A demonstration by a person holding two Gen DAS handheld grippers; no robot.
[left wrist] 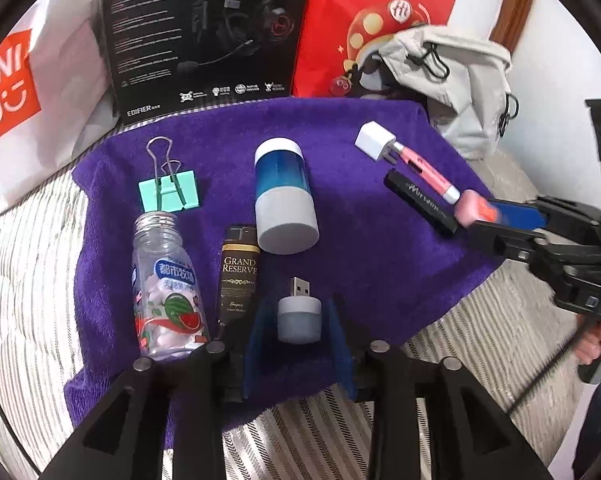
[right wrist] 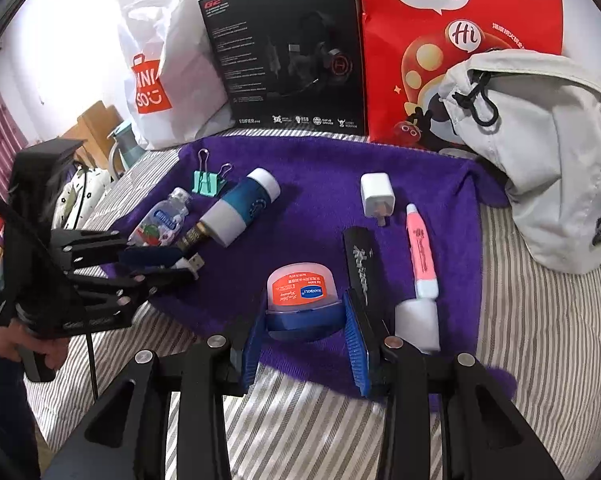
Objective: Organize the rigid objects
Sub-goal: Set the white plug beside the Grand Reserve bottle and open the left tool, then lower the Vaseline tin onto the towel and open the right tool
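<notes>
**Both jaws bracketing small items — slip/knock risks**

Left gripper (left wrist: 298,336): jaws spread, blue pads either side of the USB light (left wrist: 297,314), gap visible on both sides, no contact yet. Light lies on the purple towel (left wrist: 352,272) near its 6 o'clock edge, plug pointing to 12.

Right gripper (right wrist: 305,330): jaws around the balm tub (right wrist: 300,292). Pads look close to its sides; can't tell if they're clamped or just beside it. Tub sits near the towel's 6 o'clock edge in the right view.

Risks, my read:
- USB light is short and rounded. Closing off-centre would likely squirt it forward or twist it.
- Left pad runs just beside the dark box (left wrist: 238,276) at 9 o'clock of the light; the mint bottle (left wrist: 166,284) lies just beyond. A sideways drift nudges both.
- Tub is low with a slick lid. A high grip probably pops it out.
- Black bar (right wrist: 360,268) and highlighter (right wrist: 420,252) lie just at 3 o'clock of the right jaws; the outer pad could drag them.
- Towel is soft pile over a striped bed (right wrist: 340,432). Pressing down may snag the cloth and shift everything on it.
</notes>
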